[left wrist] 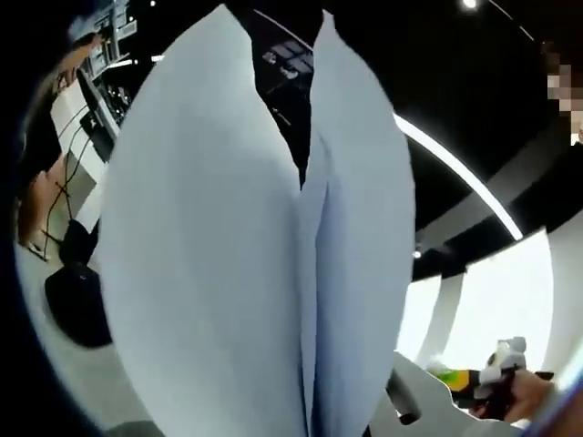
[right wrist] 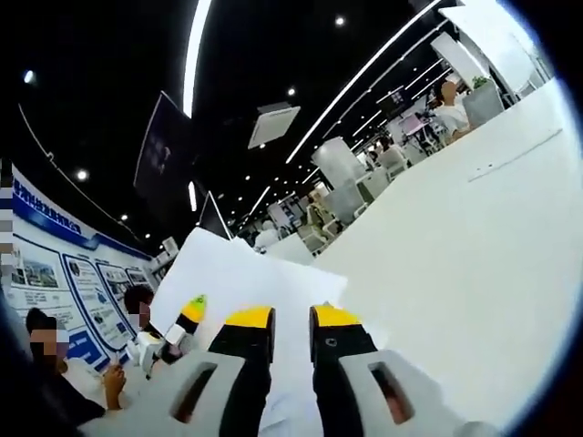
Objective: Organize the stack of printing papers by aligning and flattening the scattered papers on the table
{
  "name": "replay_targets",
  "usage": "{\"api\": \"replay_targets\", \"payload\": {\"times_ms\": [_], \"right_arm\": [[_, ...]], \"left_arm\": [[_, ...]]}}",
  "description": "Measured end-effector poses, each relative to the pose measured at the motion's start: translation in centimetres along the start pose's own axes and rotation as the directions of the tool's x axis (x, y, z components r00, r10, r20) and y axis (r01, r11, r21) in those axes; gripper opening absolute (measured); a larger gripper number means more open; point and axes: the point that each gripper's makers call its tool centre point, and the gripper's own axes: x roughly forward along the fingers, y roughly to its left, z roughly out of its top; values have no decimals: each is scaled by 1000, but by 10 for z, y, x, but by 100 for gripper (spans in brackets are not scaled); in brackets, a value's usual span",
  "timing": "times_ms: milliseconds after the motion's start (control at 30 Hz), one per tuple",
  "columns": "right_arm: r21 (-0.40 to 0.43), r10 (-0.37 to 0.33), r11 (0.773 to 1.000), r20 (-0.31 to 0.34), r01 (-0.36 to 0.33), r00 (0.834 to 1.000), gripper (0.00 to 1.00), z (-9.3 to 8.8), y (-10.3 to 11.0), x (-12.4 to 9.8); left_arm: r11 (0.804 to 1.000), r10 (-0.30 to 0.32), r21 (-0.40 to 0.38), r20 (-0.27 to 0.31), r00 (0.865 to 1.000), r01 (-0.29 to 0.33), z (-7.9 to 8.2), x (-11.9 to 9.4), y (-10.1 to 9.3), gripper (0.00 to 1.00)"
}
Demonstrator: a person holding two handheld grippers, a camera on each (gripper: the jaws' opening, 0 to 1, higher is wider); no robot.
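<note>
The right gripper (right wrist: 291,319) has its yellow-tipped fingers (right wrist: 248,319) pinched in on the edge of the printing papers (right wrist: 246,273), the white sheet running down the narrow gap between the two jaws. The left gripper's own fingers cannot be made out in its view, so whether they are closed or spread cannot be told; the sheets rise straight up from the bottom of that picture, which suggests a hold, but that is only a guess.

Biggest thing first: the white table (right wrist: 474,264) spreads wide and bare across the right gripper view, tilted with the camera. The papers are lifted off it, held up in the air. In the left gripper view the papers (left wrist: 209,255) stand as two tall, bowed leaves, split apart toward the top with a dark gap between them, so the edges are plainly not squared yet.

Judging progress: the sheets look gathered, which is the early part. Aligning the edges, setting the stack down and flattening it all look still to do.

Smaller: people sit at the far left of the right gripper view, beside a wall of posters.
</note>
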Motion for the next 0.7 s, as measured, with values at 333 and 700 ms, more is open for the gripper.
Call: {"api": "replay_targets", "payload": {"times_ms": [333,700], "right_arm": [[-3,5,1000,-10,-5,1000,12,1,-5,-5],[-10,6,1000,-1,-6,1000,12,9,-10,-11]], "left_arm": [[1000,16,-19,-1,1000,-16,0,0,4,6],[1000,19,-10,-16,1000,-19,13,8,10,6]]}}
